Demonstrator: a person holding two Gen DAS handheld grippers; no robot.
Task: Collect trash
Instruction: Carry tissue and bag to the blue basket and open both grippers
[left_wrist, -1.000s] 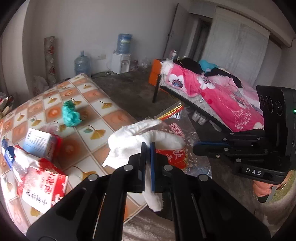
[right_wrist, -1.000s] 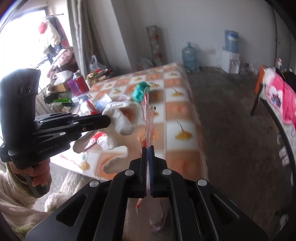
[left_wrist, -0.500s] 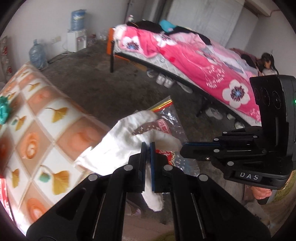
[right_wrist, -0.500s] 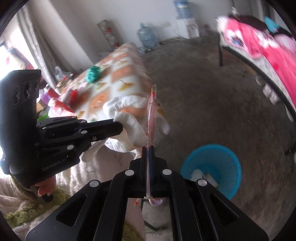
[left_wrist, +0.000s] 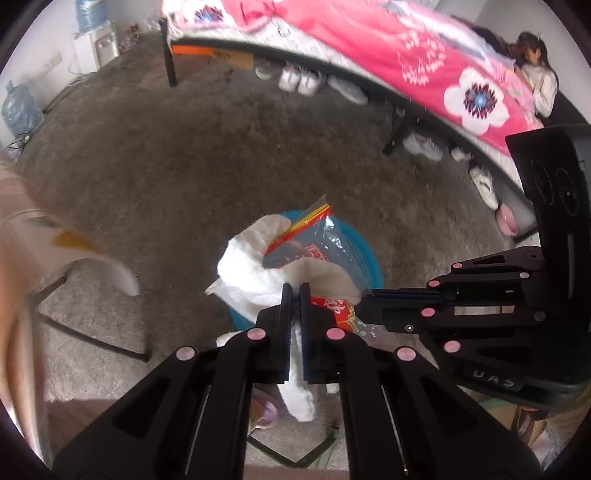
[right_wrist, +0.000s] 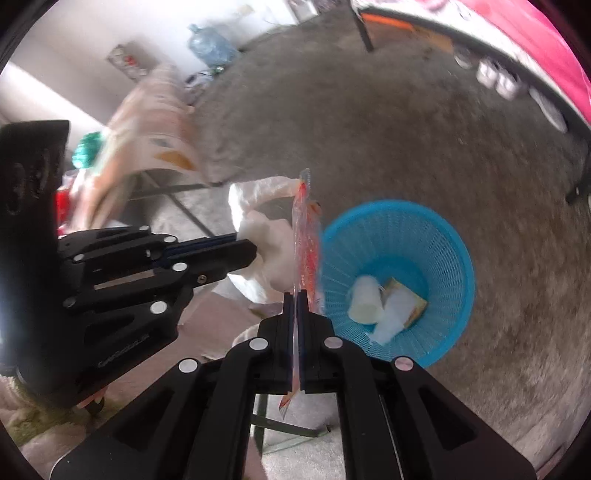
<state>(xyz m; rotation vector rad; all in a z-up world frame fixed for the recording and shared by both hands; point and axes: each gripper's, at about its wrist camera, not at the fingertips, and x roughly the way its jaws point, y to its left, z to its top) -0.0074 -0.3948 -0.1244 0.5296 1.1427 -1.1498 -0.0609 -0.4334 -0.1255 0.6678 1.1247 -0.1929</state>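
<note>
My left gripper (left_wrist: 294, 290) is shut on a crumpled white tissue (left_wrist: 255, 266), which hangs above the near side of a blue mesh basket (left_wrist: 364, 254) on the floor. My right gripper (right_wrist: 295, 297) is shut on a clear plastic snack bag with red print (right_wrist: 304, 243), seen edge-on, just left of the blue mesh basket (right_wrist: 436, 236). In the left wrist view the snack bag (left_wrist: 314, 243) lies behind the tissue, over the basket. The right gripper (left_wrist: 364, 301) comes in from the right. In the right wrist view the left gripper (right_wrist: 251, 253) holds the tissue (right_wrist: 266, 258).
The basket holds a white cup (right_wrist: 365, 299) and a yellow-edged packet (right_wrist: 404, 302). A bed with a pink flowered cover (left_wrist: 424, 59) has shoes (left_wrist: 299, 79) under it. A table with a patterned cloth (right_wrist: 155, 125) stands left, its metal legs (left_wrist: 92, 339) near the basket. Grey carpet covers the floor.
Both grippers have swung away from the table and down toward the floor, carrying the tissue and the bag. The blue basket has come into view below them.
</note>
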